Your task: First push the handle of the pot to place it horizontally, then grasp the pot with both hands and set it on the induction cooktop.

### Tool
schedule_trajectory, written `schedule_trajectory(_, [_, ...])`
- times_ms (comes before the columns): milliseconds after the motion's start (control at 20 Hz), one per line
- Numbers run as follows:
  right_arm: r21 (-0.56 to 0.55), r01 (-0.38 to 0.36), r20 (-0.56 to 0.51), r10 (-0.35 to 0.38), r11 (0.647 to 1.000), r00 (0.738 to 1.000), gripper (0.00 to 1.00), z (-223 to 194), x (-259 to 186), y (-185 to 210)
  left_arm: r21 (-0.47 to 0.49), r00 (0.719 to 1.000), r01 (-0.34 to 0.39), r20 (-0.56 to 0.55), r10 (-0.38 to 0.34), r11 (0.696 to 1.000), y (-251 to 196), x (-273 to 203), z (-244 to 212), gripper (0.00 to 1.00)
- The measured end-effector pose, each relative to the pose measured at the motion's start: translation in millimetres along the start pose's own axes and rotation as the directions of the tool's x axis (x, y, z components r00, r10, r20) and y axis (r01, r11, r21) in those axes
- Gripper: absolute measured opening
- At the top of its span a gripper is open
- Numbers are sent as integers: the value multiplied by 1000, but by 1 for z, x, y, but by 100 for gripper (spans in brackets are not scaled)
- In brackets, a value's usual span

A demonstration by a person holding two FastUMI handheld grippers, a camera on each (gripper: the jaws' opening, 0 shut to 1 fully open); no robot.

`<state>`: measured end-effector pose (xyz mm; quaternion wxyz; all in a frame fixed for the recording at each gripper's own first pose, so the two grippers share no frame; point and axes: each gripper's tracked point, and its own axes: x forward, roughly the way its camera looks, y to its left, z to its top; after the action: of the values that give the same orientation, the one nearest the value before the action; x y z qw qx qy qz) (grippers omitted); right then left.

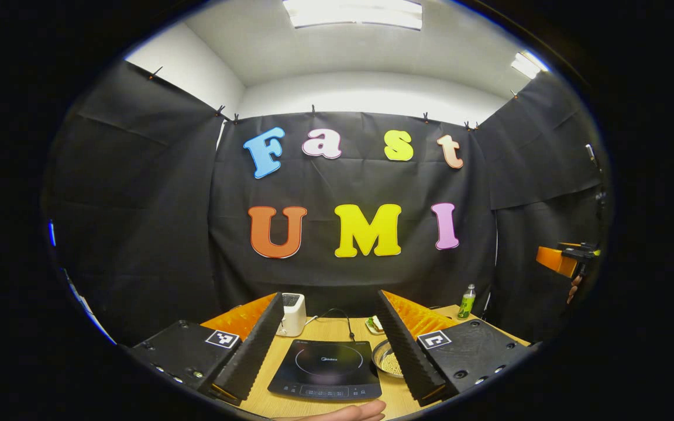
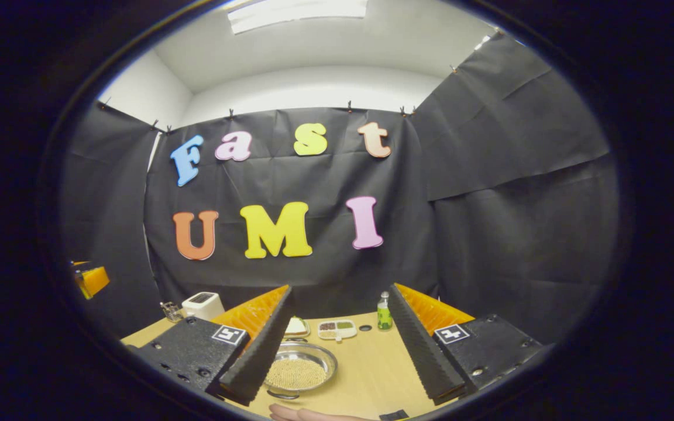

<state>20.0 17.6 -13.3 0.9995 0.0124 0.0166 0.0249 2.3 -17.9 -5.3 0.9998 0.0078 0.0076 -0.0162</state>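
Both hand-held grippers gape above the induction cooktop [image 1: 325, 371].

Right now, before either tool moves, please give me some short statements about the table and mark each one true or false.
1. The induction cooktop has nothing standing on it. True.
2. The left tool is shut on a pot handle. False: its fingers stand wide apart and hold nothing.
3. The metal bowl holds small pale grains. True.
4. The green bottle lies on its side. False: it stands upright near the back of the table.
5. The right tool is open. True.
6. The white appliance sits on the cooktop. False: it stands behind it, on the table.
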Motion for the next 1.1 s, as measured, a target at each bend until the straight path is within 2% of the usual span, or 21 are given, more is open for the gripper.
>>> schedule_trajectory(450, [-39, -38, -84, 35, 999, 996, 97, -42, 29, 22, 10, 1000, 2, -6, -2, 1000, 3, -6, -12, 95])
schedule_trajectory(550, [-46, -58, -119, 52, 997, 992, 91, -57, 36, 33, 10, 1000, 5, -9, -5, 1000, 4, -6, -15, 95])
schedule_trajectory(600, [-41, -61, -142, 54, 997, 988, 84, -65, 40, 37, 11, 1000, 3, -9, -3, 1000, 6, -6, -17, 95])
schedule_trajectory(650, [-21, -77, -162, 73, 997, 984, 85, -72, 42, 44, 11, 1000, 2, -11, -2, 1000, 7, -7, -18, 95])
schedule_trajectory(700, [0, -96, -196, 94, 995, 976, 77, -81, 44, 54, 11, 1000, 1, -13, -1, 1000, 8, -8, -20, 95])
schedule_trajectory(750, [23, -113, -236, 115, 993, 965, 75, -92, 45, 61, 11, 1000, -2, -15, 3, 1000, 9, -8, -21, 95])
schedule_trajectory(800, [46, -129, -269, 137, 991, 953, 60, -100, 44, 69, 8, 1000, -9, -20, 9, 1000, 12, -8, -23, 95])
schedule_trajectory(850, [58, -142, -298, 153, 988, 942, 55, -108, 46, 76, 7, 1000, -11, -24, 11, 1000, 13, -7, -24, 95])
schedule_trajectory(900, [55, -151, -321, 161, 987, 933, 40, -116, 47, 81, 7, 1000, -8, -24, 8, 1000, 12, -7, -25, 95])
schedule_trajectory(1000, [44, -171, -353, 176, 984, 919, 31, -130, 50, 93, 9, 1000, -11, -26, 12, 1000, 14, -8, -28, 95])
schedule_trajectory(1050, [45, -185, -373, 189, 982, 909, 34, -137, 51, 100, 12, 1000, -9, -28, 9, 1000, 15, -8, -30, 95])
schedule_trajectory(1100, [49, -204, -394, 207, 978, 895, 19, -147, 50, 109, 13, 1000, -10, -28, 10, 1000, 16, -10, -32, 95])
